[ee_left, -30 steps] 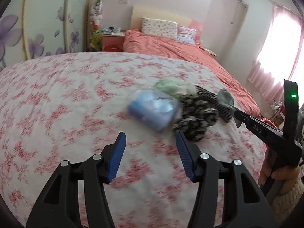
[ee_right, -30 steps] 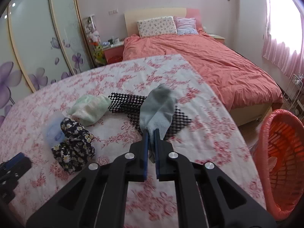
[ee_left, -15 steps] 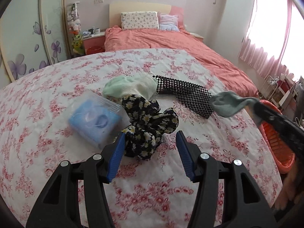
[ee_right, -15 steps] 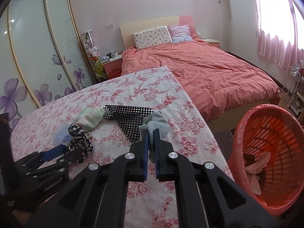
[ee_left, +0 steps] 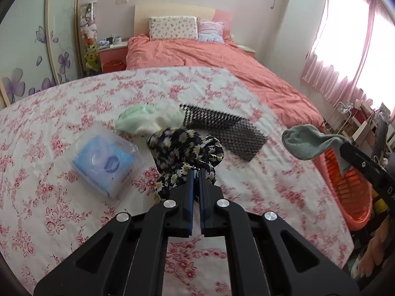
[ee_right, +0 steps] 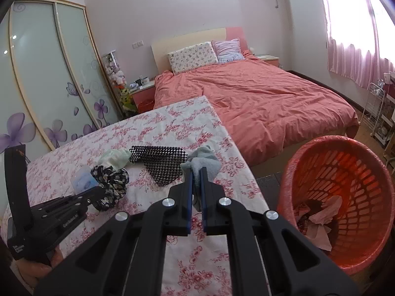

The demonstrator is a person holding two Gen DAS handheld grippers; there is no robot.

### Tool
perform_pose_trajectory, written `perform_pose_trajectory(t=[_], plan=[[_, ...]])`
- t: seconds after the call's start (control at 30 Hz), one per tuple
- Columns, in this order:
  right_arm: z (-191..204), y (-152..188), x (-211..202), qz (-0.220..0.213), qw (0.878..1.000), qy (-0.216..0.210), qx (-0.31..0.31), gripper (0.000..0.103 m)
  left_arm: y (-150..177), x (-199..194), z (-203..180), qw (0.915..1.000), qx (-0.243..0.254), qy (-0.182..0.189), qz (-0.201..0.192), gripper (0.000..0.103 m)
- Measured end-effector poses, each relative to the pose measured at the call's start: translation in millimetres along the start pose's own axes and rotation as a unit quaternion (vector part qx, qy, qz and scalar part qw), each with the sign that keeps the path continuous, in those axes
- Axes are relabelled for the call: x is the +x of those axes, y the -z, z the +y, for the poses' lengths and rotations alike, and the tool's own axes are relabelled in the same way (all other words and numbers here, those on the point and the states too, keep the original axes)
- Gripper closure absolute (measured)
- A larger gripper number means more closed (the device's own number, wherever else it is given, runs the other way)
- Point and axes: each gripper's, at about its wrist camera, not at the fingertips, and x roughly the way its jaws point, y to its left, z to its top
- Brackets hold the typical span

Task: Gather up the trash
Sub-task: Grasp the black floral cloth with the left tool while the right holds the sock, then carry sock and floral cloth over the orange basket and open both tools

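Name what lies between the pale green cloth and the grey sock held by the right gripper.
The black checkered mat lies between the green cloth and the grey sock, seen in the right wrist view.

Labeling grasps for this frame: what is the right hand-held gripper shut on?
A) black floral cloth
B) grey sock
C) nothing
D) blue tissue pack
B: the right hand-held gripper is pinched on the grey sock, which the left view shows hanging off the bed near the basket.
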Motion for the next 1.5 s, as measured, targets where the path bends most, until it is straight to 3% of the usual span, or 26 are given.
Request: perform_pose_trajectory(t=[0.8,1.17,1.5], plan=[[-42.1,-6.8,-61.0,-0.055,0.998,0.021,0.026,0.096,-20.3,-43.9,-69.3,0.9949,0.025,0.081,-0.054,0.1],[-89.2,-5.4,-96.7,-0.099,0.991,0.08,0.052,0.096,-27.2,-40.2,-138.4,0.9854,0.048,0.151,-0.063,0.1],[-145.0,5.9,-121.1,-0.127,0.978,0.143,0.079,0.096,-19.7,-21.0,-201.0,0.9751,0.077,0.203,-0.044,0.1]])
